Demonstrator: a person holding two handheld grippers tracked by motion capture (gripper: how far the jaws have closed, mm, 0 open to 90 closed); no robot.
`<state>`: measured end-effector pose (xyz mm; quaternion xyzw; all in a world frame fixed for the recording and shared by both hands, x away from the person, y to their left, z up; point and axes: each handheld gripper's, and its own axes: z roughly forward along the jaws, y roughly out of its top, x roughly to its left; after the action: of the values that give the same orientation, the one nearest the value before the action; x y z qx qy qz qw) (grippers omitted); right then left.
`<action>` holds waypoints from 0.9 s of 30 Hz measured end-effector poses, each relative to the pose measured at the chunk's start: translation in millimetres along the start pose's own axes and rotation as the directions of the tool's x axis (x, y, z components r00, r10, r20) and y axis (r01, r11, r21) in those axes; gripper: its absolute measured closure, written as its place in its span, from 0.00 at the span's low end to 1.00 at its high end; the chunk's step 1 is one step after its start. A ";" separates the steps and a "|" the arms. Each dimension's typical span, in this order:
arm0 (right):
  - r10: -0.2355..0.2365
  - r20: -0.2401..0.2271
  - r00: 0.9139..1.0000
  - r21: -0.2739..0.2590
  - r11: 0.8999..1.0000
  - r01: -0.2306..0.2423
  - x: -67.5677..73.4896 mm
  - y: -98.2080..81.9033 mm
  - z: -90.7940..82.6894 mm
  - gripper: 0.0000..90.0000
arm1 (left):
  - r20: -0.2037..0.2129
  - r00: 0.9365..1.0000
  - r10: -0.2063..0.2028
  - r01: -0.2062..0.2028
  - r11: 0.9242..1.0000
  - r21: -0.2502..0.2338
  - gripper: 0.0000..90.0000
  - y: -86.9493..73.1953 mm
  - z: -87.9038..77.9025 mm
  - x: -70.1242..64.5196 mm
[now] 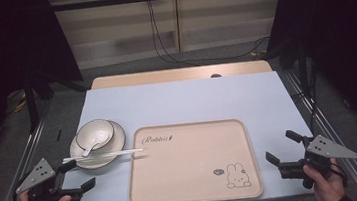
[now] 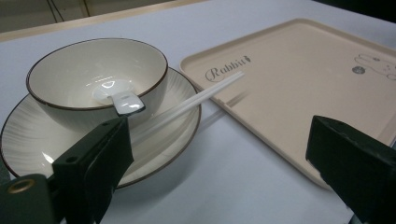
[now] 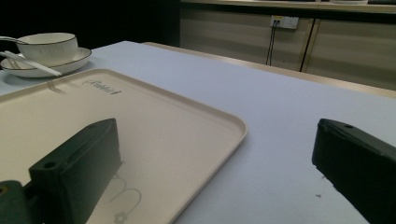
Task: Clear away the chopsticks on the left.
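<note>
A white bowl with a dark rim stands on a white plate at the table's left. A white spoon lies in the bowl, its handle over the rim. White chopsticks rest across the plate, tips over the edge of a beige tray with a rabbit drawing. My left gripper is open just in front of the plate, nothing between its jaws. My right gripper is open beside the tray's right edge, holding nothing. In the left gripper view the chopsticks reach from plate to tray.
The pale blue tabletop has bare room behind the tray and to its right. A wooden strip runs along the far edge. Metal frame rails flank the table, and cables hang by the back wall.
</note>
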<state>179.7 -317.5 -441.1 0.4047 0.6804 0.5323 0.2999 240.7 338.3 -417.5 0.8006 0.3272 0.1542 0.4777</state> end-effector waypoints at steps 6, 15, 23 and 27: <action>-0.006 -0.006 1.000 0.000 1.000 0.006 0.3 0.1 -0.3 0.01 | 0.015 0.999 0.044 -0.045 0.996 0.077 0.14 4.0 4.3 18.7; -0.010 -0.003 1.000 0.003 1.000 0.010 0.7 0.1 0.2 0.01 | 0.058 0.994 0.093 -0.101 0.985 0.142 0.21 3.2 14.1 48.9; -0.008 -0.010 1.000 0.004 1.000 0.008 1.4 -0.4 0.8 0.01 | 0.050 0.991 0.121 -0.128 0.975 0.181 0.49 4.0 26.8 69.0; -0.011 -0.013 1.000 0.006 1.000 0.011 1.7 -0.3 0.0 0.01 | 0.064 0.987 0.148 -0.158 0.967 0.198 0.60 3.6 31.5 72.7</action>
<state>178.8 -316.1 -441.4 0.3985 0.6861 0.5313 0.2971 313.4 365.0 -434.8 0.8714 0.2668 0.1369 0.3883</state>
